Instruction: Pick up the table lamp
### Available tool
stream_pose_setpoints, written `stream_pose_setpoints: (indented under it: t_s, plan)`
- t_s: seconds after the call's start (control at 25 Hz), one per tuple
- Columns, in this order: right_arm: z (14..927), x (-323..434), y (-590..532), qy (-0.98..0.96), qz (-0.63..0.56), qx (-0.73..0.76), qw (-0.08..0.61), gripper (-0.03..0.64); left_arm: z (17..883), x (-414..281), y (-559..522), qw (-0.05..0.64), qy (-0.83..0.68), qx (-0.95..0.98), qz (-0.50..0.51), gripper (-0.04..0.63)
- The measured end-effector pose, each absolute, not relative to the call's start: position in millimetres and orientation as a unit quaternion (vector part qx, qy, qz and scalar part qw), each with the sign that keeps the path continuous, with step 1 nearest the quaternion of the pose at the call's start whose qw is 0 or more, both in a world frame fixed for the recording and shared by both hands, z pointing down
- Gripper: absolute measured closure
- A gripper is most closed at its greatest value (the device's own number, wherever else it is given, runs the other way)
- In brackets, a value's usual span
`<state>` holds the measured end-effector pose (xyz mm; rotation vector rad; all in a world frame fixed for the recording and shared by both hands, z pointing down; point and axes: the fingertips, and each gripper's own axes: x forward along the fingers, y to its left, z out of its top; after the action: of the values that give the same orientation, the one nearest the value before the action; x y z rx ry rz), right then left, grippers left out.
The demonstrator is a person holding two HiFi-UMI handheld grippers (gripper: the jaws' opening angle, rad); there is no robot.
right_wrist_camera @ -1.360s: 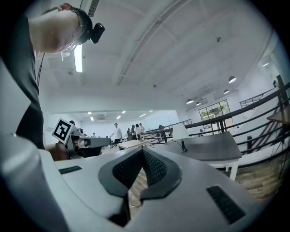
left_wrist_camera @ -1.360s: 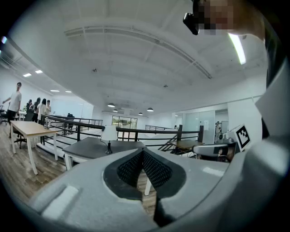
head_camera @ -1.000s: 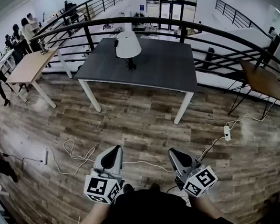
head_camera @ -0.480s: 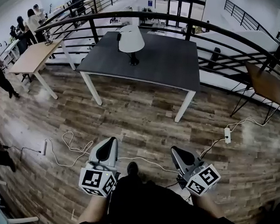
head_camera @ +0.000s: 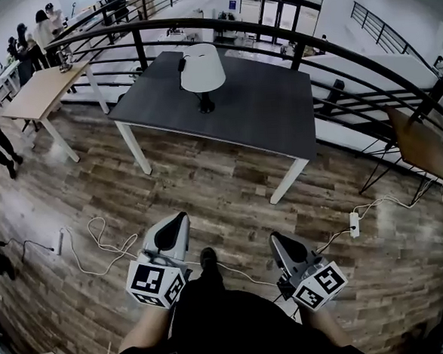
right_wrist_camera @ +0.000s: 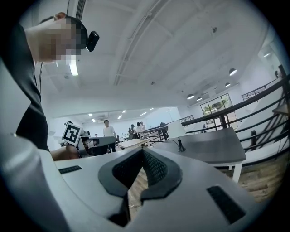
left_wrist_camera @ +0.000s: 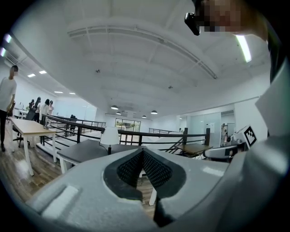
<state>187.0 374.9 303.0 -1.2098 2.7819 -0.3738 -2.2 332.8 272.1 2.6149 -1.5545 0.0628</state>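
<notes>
lamp [head_camera: 202,69]: upright, long axis vertical; smooth white cone shade, thin dark stem | on matte grey table [head_camera: 270,108], far-left part | left gripper [head_camera: 180,216]: jaws together, empty | right gripper [head_camera: 276,240]: jaws together, empty

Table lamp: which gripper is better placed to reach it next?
Left, marginally. The table lamp stands toward the dark table's left side, nearly straight ahead of the left gripper; the right gripper sits off to the side. Both are shut, empty, far away.
</notes>
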Motion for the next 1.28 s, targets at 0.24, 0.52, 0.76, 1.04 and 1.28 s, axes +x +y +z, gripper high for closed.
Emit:
stream_pose_setpoints:
  t_s: [0.24,0.52,0.76,1.04,1.28]
  plan:
    - [292,164,284,0.903,-0.114,-0.411,0.046,0.603,270,-21,251,0.046,-0.499,0.865,0.028,0.591]
    - [280,118,186,0.905,-0.105,-0.409,0.045,0.603,263,-49,162,0.042,-0.487,0.872,0.031,0.591]
    - [282,94,128,0.907,-0.104,-0.407,0.037,0.603,264,-59,109,0.037,-0.475,0.879,0.03,0.591]
    - [292,77,71,0.913,-0.118,-0.39,0.027,0.603,272,-69,53,0.046,-0.481,0.875,0.04,0.591]
    - [304,73,8,0.921,-0.124,-0.369,0.015,0.603,280,-67,-1,0.07,-0.493,0.867,0.025,0.591]
